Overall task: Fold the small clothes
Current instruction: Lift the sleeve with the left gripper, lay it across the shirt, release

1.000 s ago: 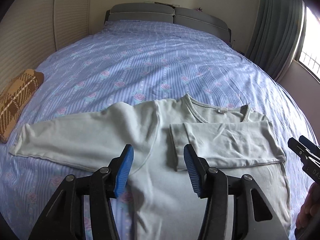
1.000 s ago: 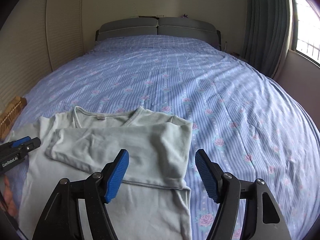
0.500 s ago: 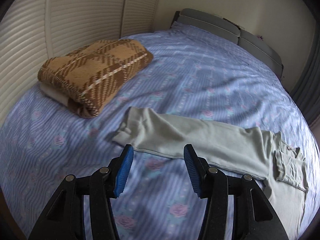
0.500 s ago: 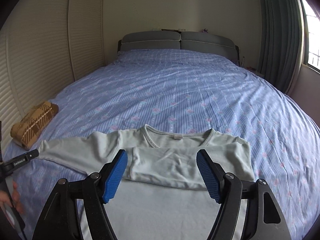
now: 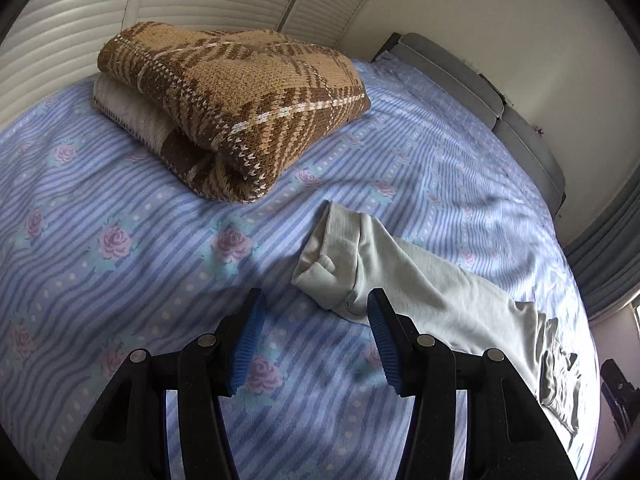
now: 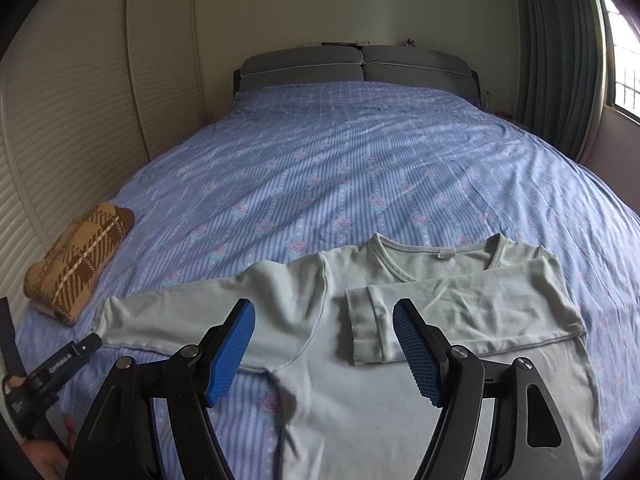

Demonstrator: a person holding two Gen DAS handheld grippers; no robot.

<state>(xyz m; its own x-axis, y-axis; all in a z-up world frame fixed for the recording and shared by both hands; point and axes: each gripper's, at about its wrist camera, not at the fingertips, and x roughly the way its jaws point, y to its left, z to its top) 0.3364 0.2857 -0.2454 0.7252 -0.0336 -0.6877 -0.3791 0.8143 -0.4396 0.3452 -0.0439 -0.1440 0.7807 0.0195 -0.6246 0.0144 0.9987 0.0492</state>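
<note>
A pale green long-sleeved shirt (image 6: 360, 392) lies flat on the bed, neckline toward the headboard. Its right sleeve (image 6: 460, 316) is folded across the chest. Its left sleeve (image 6: 200, 320) stretches out to the left. In the left wrist view that sleeve's cuff (image 5: 332, 268) lies just ahead of my left gripper (image 5: 314, 330), which is open and empty, close above the bedspread. My right gripper (image 6: 324, 344) is open and empty, hovering over the shirt's chest. My left gripper also shows in the right wrist view (image 6: 90, 346), at the cuff end of the sleeve.
A folded brown plaid blanket (image 5: 236, 100) lies on the blue floral bedspread (image 6: 360, 160), just beyond the cuff near the louvred wall (image 5: 160, 0). A grey headboard (image 6: 356, 64) stands at the far end. Curtains and a window (image 6: 616, 60) are at the right.
My left gripper has swung left from over the shirt body to the left sleeve's cuff and come closer to it. My right gripper has shifted left over the shirt's chest. Both stay open.
</note>
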